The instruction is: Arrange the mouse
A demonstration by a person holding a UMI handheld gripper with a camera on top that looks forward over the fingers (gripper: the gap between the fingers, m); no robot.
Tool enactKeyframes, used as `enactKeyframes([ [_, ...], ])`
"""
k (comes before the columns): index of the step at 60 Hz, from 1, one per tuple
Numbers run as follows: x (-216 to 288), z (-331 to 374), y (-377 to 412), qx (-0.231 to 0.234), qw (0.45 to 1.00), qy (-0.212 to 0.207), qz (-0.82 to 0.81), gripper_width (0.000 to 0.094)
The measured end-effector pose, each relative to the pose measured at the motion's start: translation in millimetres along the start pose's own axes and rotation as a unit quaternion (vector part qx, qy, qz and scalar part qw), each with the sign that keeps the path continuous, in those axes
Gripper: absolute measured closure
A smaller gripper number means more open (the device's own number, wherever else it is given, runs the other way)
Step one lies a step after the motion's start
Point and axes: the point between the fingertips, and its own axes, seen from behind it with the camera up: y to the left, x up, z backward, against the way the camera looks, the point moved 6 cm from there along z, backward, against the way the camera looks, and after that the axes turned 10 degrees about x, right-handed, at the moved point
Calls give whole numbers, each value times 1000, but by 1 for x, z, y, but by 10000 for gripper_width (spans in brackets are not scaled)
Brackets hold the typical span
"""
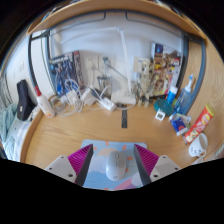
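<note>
Gripper view: mouse sits on a pad on the counter, right between the claw's spread fingers, slightly toward 3 o'clock; clutter at 12.

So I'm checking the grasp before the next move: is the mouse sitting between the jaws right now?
Yes, the white mouse lies on the wooden table between the two pink-padded jaws of the gripper, with a gap showing on either side.

Smooth white plastic mouse on a matt wooden desk.
</note>
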Motion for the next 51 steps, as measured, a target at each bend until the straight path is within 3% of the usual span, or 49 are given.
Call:
enactKeyframes([
  [14, 74, 108, 28, -25, 997, -78, -9, 137],
  [34, 81, 177, 27, -65, 993, -95, -2, 136],
  [51, 65, 188, 32, -55, 994, -90, -21, 136],
])
